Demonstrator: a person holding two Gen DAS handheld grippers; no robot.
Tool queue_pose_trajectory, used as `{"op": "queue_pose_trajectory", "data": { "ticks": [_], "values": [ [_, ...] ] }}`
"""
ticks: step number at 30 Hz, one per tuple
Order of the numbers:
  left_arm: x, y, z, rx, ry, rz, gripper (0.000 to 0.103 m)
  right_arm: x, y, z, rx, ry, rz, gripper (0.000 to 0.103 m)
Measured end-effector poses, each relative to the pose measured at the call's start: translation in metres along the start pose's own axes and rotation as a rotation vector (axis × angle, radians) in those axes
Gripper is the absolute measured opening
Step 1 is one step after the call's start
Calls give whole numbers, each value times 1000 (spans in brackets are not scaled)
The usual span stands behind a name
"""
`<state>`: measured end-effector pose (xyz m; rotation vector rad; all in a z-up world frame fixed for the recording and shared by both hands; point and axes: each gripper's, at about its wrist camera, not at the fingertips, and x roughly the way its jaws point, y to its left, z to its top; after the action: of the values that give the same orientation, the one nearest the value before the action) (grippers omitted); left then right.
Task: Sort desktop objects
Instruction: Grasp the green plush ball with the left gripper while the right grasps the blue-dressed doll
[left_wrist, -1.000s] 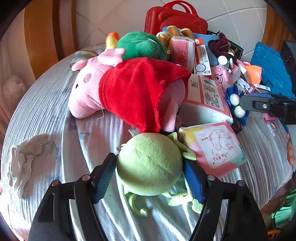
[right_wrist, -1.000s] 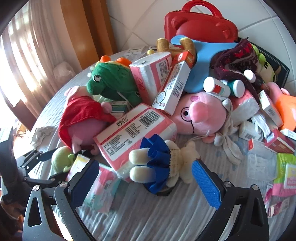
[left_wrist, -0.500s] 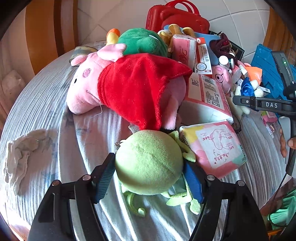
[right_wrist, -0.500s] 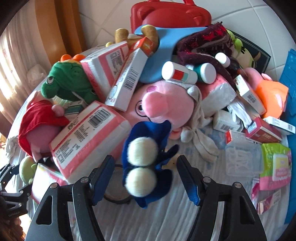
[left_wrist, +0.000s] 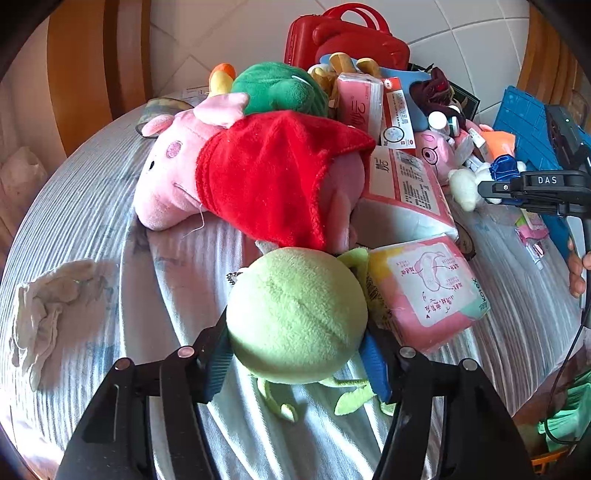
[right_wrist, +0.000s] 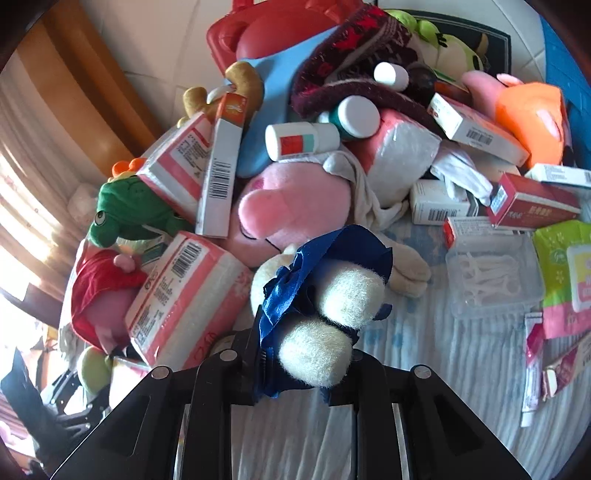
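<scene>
Everything lies on a round counter (left_wrist: 92, 206) under a pale striped cloth, with white tiled wall (left_wrist: 229, 33) behind it and orange-brown wooden panels (left_wrist: 85, 74) to the side; sunlit curtains (right_wrist: 29, 192) hang at the edge of my right view. A crumpled whitish rag (left_wrist: 44, 306) sits alone on the cloth, well apart from the heap.

My left gripper (left_wrist: 295, 350) has just been closing, and its blue pads now press both sides of the round green plush toy (left_wrist: 295, 314), which rests on the cloth just in front of the pink pig in a red dress (left_wrist: 258, 173) and beside a pink tissue pack (left_wrist: 428, 291). My right gripper (right_wrist: 306, 362) has also just been closing, and is clamped on the small cream doll in a blue dress (right_wrist: 325, 291), at the near edge of the pile by a larger tissue pack (right_wrist: 184, 295).

The doll covers my right fingertips, so I judge that grip from the pinched fabric; it seems to hold the skirt and legs. The doll's head is hidden. The red case (left_wrist: 343, 40) at the back is half buried, and the box print is too small to read.
</scene>
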<state>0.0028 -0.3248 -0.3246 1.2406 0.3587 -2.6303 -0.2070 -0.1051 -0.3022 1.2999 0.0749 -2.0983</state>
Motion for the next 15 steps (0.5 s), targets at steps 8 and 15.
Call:
{"op": "queue_pose_trajectory", "data": {
  "ticks": [8, 15],
  "values": [
    [-29, 1, 11, 2, -74, 6, 58, -19, 17, -1, -95, -67, -49, 21],
    [-68, -28, 49, 111, -164, -9, 58, -48, 26, 5, -90, -141, -28, 21]
  ]
}}
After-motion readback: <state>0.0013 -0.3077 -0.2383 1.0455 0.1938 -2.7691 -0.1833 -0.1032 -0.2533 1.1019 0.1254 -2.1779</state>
